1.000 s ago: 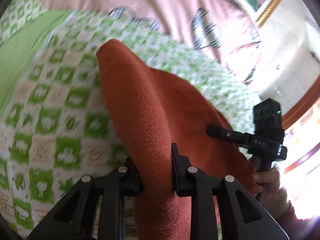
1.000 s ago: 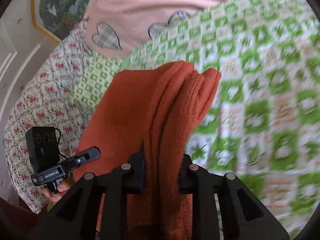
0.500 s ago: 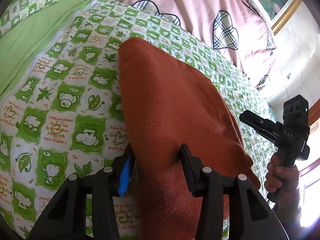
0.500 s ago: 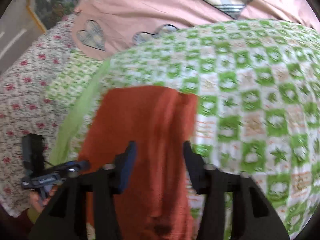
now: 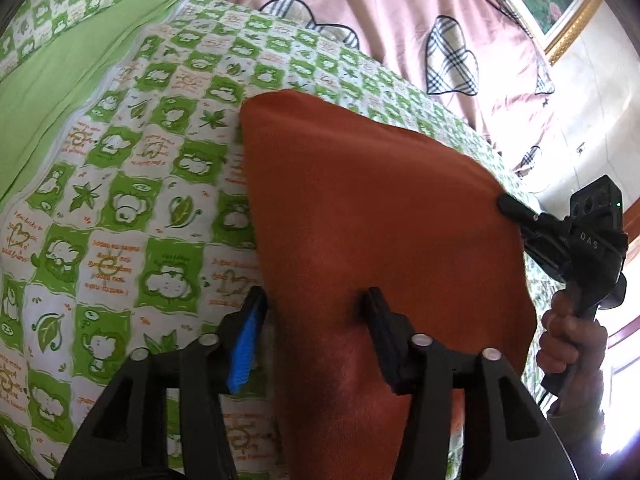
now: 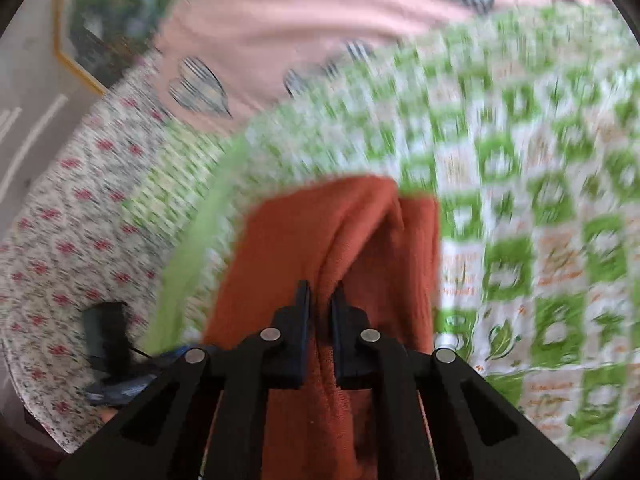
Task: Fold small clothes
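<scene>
A folded rust-orange knit garment lies on a green and white checked bedspread. My left gripper is open, its jaws spread wide over the garment's near edge. My right gripper is shut on a raised fold of the same garment; this view is motion-blurred. The right gripper also shows in the left wrist view, its tip touching the garment's right edge.
A pink sheet with plaid hearts lies beyond the bedspread. A plain green strip runs at the left. A floral quilt covers the bed's left side in the right wrist view. A framed picture hangs on the wall.
My left gripper has opened and let go of the garment, which now lies flatter. My right gripper opened half a second ago and has now shut again on a fold.
</scene>
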A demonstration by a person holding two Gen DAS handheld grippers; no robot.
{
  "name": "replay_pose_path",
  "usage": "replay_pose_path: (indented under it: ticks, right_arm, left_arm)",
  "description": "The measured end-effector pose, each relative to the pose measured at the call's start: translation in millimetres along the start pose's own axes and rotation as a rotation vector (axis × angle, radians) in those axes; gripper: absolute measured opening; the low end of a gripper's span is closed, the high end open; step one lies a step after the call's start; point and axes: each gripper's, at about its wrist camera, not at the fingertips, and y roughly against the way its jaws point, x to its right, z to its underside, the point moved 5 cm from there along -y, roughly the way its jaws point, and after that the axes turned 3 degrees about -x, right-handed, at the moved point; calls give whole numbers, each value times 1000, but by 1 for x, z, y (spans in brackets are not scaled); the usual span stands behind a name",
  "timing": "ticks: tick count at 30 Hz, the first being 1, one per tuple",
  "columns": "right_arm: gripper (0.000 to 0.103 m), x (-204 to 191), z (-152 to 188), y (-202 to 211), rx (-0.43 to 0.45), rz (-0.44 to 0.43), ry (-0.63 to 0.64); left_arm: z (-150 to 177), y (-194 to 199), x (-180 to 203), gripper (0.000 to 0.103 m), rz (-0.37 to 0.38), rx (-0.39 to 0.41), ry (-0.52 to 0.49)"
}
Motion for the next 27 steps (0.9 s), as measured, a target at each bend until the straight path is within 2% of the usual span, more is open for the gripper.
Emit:
replay_pose_path:
  ticks: [3, 6, 8, 13, 15, 16, 17, 19, 20, 25, 27]
  right_arm:
    - [10, 16, 2, -15, -47, 95, 14]
    - [10, 39, 17, -41, -120, 134, -8]
    - [10, 45, 20, -46, -127, 138, -11]
    - [10, 44, 20, -49, -126, 151, 16]
    - [10, 42, 20, -49, -126, 150, 20]
    - [10, 43, 19, -48, -124, 148, 19]
    - [10, 44, 18, -49, -121, 145, 19]
    - [10, 46, 19, -47, -116, 145, 23]
    - [10, 46, 19, -47, -114, 149, 30]
    - [10, 30, 10, -32, -56, 190, 112]
    - [10, 38, 12, -45, -100, 214, 108]
  left_arm:
    - [0, -10, 3, 57, -16, -26, -13]
    - [-5, -20, -3, 59, -21, -42, 6]
    - [-15, -25, -8, 59, -8, -41, 28]
    - [-68, -48, -24, 58, 0, -13, 66]
    - [-89, -57, -31, 52, 15, -6, 90]
    - [-102, -65, -35, 44, 26, -3, 106]
    - [-111, -70, -39, 30, 27, -3, 119]
    - [-126, -81, -46, 9, 24, 0, 141]
    - [-131, -83, -48, 5, 23, 5, 148]
    - [-162, -67, -37, 1, -27, 129, 60]
    - [-170, -68, -38, 1, -61, 140, 47]
